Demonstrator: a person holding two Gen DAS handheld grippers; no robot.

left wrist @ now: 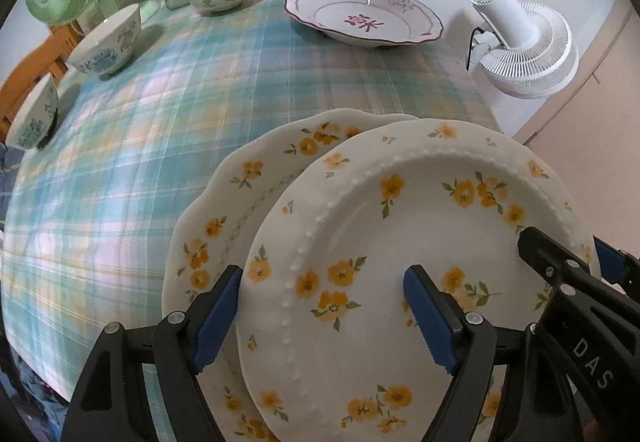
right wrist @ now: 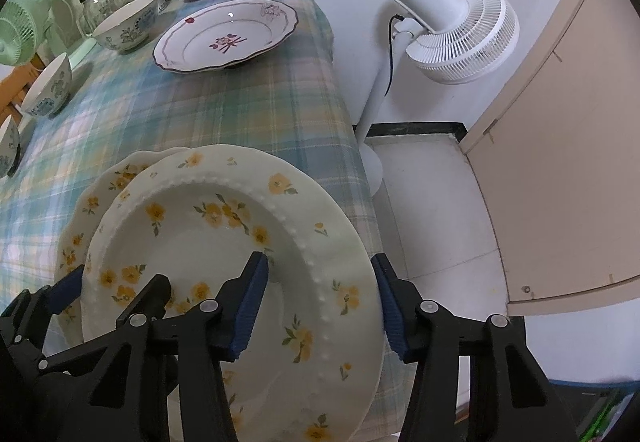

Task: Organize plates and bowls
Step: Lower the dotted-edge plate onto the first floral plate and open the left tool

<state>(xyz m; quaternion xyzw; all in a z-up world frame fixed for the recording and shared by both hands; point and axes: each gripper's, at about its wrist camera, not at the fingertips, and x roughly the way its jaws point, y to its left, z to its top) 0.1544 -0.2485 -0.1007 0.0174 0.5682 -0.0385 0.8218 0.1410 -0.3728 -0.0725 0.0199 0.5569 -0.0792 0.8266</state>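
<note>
Left wrist view: my left gripper (left wrist: 320, 316) straddles the left rim of the upper yellow-flower plate (left wrist: 400, 262), jaws wide, pads clear of the china. This plate lies off-centre on the scalloped yellow-flower plate (left wrist: 224, 210), at the near right corner of the table (left wrist: 160, 122). My right gripper (left wrist: 568, 262) brackets the opposite rim. Three bowls line the left edge; the nearest bowl (left wrist: 34, 118) sits close to the drop. A pink-flower plate (left wrist: 360, 14) waits at the far right.

Right wrist view: right gripper (right wrist: 320, 306) at half width, rim between the pads; contact I cannot confirm. The plate (right wrist: 224, 242) overhangs the table's right edge.

Judgement: grip both rims evenly, keep it level, nudge leftward until centred on the lower plate, then let go gently.
</note>
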